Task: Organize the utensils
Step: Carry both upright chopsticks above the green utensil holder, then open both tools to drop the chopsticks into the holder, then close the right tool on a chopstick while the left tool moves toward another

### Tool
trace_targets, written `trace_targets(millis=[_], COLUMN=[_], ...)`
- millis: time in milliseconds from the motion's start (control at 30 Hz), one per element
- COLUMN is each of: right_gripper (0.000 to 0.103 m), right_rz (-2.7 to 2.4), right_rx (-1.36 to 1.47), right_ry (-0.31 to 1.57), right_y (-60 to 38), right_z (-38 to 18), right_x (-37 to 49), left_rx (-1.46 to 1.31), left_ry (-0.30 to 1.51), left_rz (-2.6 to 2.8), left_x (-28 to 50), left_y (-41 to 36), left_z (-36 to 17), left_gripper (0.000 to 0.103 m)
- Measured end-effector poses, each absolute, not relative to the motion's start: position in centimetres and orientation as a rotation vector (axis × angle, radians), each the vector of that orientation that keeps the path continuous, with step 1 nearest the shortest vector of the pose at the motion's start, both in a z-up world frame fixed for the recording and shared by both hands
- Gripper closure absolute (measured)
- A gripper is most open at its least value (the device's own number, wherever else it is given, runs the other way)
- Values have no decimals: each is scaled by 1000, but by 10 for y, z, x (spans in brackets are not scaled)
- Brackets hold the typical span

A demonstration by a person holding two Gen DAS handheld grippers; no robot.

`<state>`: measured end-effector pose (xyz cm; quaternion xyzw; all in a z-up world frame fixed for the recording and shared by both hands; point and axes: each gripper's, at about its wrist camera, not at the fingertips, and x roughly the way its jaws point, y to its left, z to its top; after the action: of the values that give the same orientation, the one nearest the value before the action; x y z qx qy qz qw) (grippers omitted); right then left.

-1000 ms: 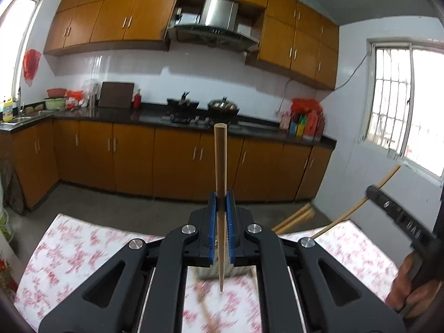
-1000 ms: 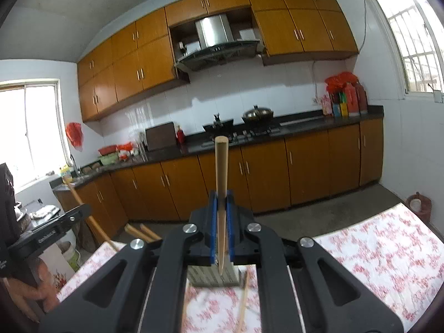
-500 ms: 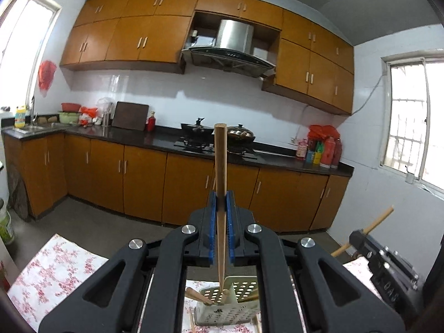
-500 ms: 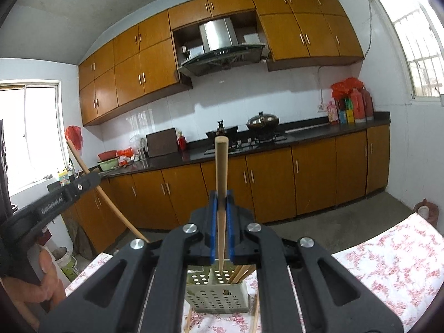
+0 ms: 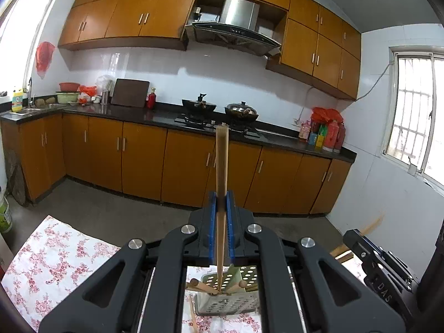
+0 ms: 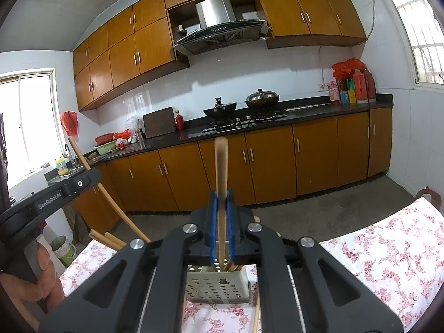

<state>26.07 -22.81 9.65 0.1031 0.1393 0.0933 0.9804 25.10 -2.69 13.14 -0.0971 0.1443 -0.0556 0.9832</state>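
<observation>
Both hands are busy here: the left gripper (image 5: pixel 219 222) is pinching a chopstick (image 5: pixel 221 172) upright, and the right gripper (image 6: pixel 221 222) is pinching another chopstick (image 6: pixel 220 183) the same way, each right above the perforated holder (image 6: pixel 216 285) on the flowery bench (image 6: pixel 388 238). My guess is to lower each straight down and keep the tips inside the rim before letting go. The left camera shows sticks already leaning in the holder; the right one shows a loose stick (image 6: pixel 255 316) lying beside it.
</observation>
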Motion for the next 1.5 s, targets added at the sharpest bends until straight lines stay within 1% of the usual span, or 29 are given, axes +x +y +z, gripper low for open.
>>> trace_targets(millis=[267, 400, 600, 833, 900, 1000, 1067, 1267, 1500], right_gripper=[92, 92, 90, 90, 89, 85, 84, 84, 84], right_rz=[168, 161, 129, 83, 84, 96, 116, 150, 128], right_rx=[211, 204, 190, 197, 194, 186, 179, 130, 81], right_ry=[248, 238, 292, 488, 558, 644, 707, 817, 893], right_y=[-239, -245, -258, -268, -263, -251, -242, -217, -207], right_z=[106, 107, 78, 3, -22, -52, -71, -105, -126], right_x=[233, 212, 180, 174, 175, 178, 183, 194, 208], left_rx=[-208, -204, -209, -166, -159, -148, -143, -138, -138], left_ry=[265, 255, 279, 378, 430, 509, 559, 672, 732], left_rz=[-107, -89, -54, 14, 44, 75, 82, 62, -1], left_x=[234, 213, 188, 174, 174, 177, 177, 172, 173], left_y=[-14, -4, 18, 42, 50, 57, 58, 49, 33], left_z=[149, 153, 145, 97, 73, 40, 19, -28, -48], left_gripper=[95, 95, 95, 95, 95, 95, 95, 95, 95])
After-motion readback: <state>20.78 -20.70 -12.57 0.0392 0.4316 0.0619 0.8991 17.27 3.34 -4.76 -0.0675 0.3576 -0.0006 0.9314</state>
